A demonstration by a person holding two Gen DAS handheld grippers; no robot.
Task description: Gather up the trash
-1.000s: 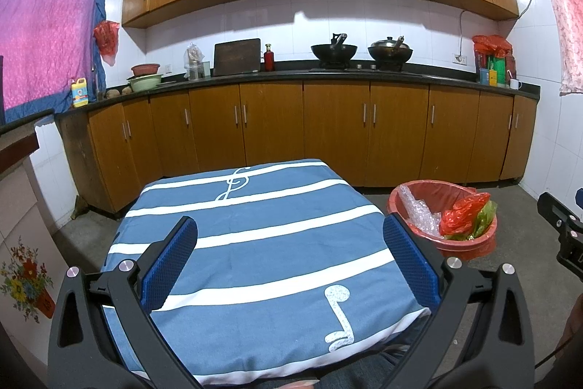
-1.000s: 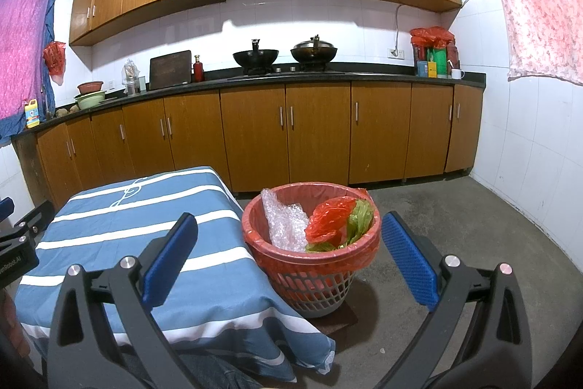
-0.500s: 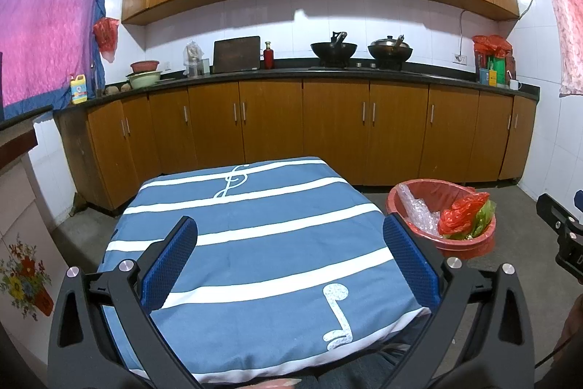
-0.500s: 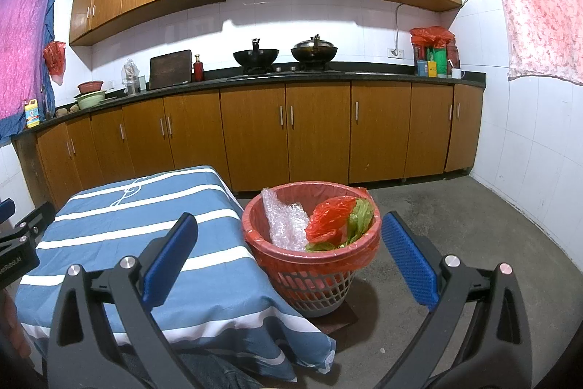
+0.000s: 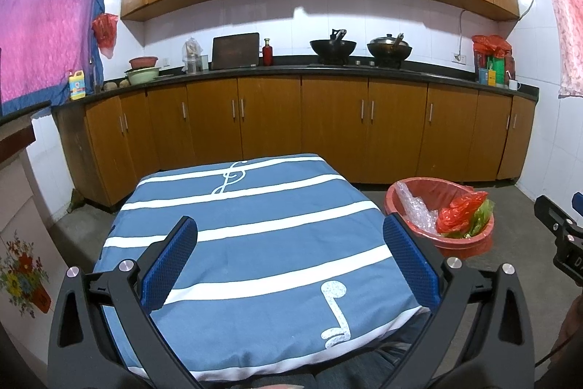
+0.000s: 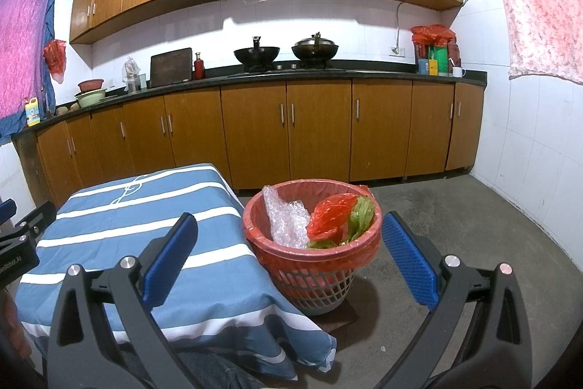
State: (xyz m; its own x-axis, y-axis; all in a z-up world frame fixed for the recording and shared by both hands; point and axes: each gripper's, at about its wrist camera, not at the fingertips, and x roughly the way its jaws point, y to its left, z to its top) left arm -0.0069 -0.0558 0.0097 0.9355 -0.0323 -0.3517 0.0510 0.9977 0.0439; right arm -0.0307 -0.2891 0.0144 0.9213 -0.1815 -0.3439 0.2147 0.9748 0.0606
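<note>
A red basket (image 6: 313, 265) stands on the floor (image 6: 455, 243) just beside the bench (image 6: 120, 243), lined with a red bag whose edge folds over the rim. Inside lie the trash pieces: bubble wrap (image 6: 282, 221) on the left, a crumpled red bag (image 6: 329, 214) in the middle and green plastic (image 6: 360, 216) behind it to the right. The bench carries a blue cloth with white stripes and music notes. The left hand-held gripper (image 5: 289, 265) hangs over the bench with its blue pads spread wide, gripping nothing; the right hand-held gripper (image 6: 289, 261) is likewise spread and empty, its jaws framing the basket. The right wrist view alone shows the basket's white lattice wall and the dark mat (image 6: 339, 316) under it, while the left wrist view shows only the rim and contents, plus a flower picture (image 5: 23, 272) at far left.
</note>
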